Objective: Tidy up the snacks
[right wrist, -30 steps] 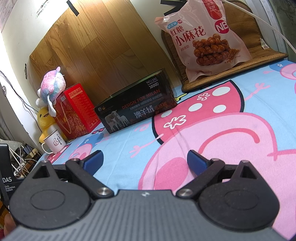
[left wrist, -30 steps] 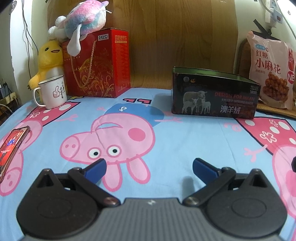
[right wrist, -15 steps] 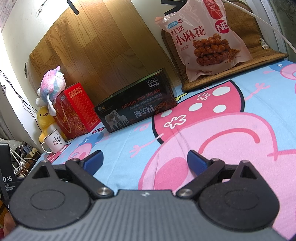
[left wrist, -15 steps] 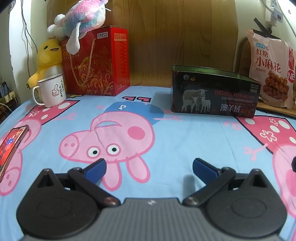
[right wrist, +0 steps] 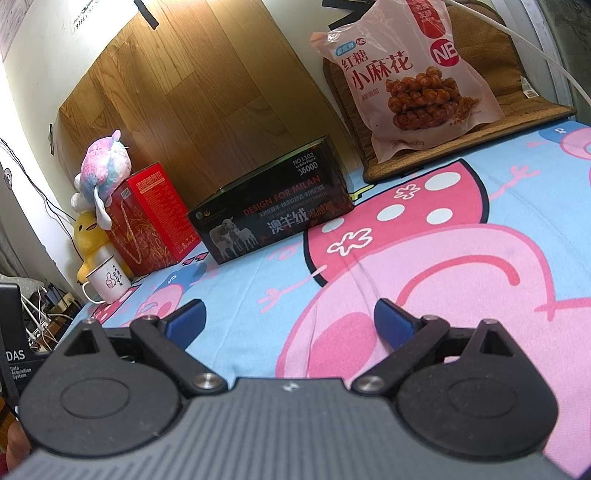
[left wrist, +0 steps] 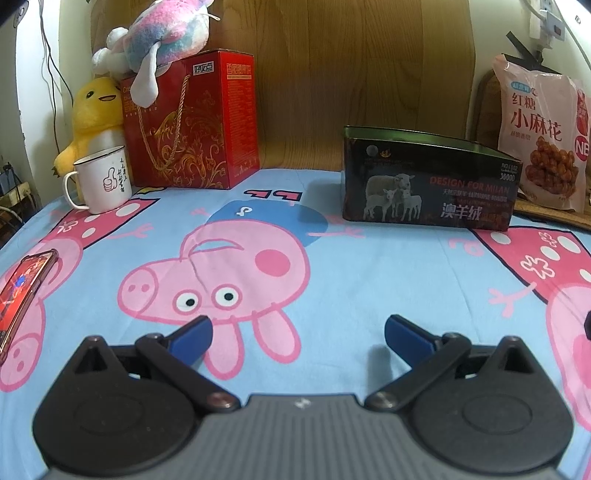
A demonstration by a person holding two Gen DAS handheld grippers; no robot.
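Right wrist view: the snack bag (right wrist: 410,85) is leaned upright at the bed's far edge, so it is easily seen. The open box (right wrist: 273,225) is set nearby. Both the right gripper (right wrist: 288,325) and the left gripper (left wrist: 297,334) are spread wide, with nothing held.

Both wrist views look low across the bedsheet (left wrist: 369,266), sharing the dark box (right wrist: 273,225).

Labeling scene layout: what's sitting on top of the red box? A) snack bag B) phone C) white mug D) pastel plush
D: the pastel plush lies on top of the red box; the mug stands on the sheet in front of it.
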